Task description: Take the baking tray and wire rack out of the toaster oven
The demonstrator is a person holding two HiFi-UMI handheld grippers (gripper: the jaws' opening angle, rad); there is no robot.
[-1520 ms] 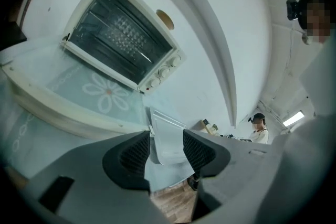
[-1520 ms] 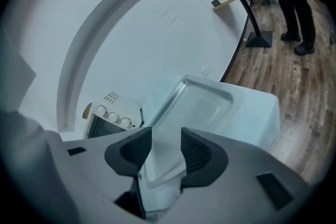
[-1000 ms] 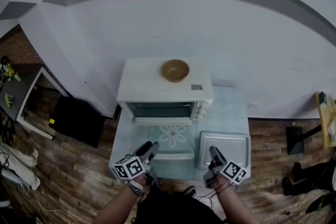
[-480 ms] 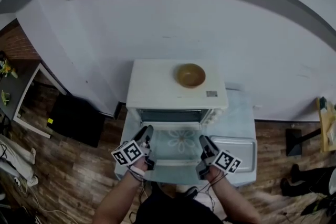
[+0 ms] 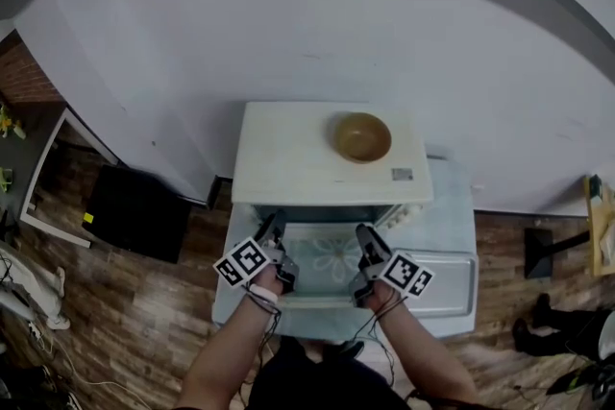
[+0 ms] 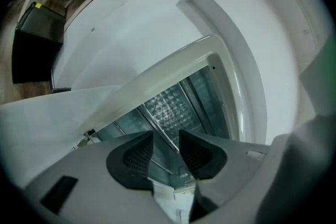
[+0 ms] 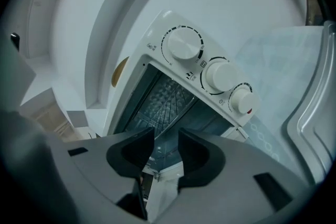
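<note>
Head view: a white toaster oven (image 5: 317, 158) is sitting mid-frame on a tabletop (image 5: 450, 206), its door hanging open and a wooden bowl (image 5: 362, 137) on top. The left claw (image 5: 277, 228) and right claw (image 5: 363, 240) are pointing at its mouth. The baking tray (image 5: 454, 276) is lying on the tabletop at lower right.

Left gripper view: the jaws are standing apart, having just been opening, and gripping nothing. The wire rack (image 6: 169, 105) is sitting inside the oven beyond them.

Right gripper view: the jaws are standing apart and empty, facing the rack at centre. The tray is showing at the right edge.

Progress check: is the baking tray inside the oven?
No, the baking tray lies outside, to the right of the oven, in the head view.
</note>
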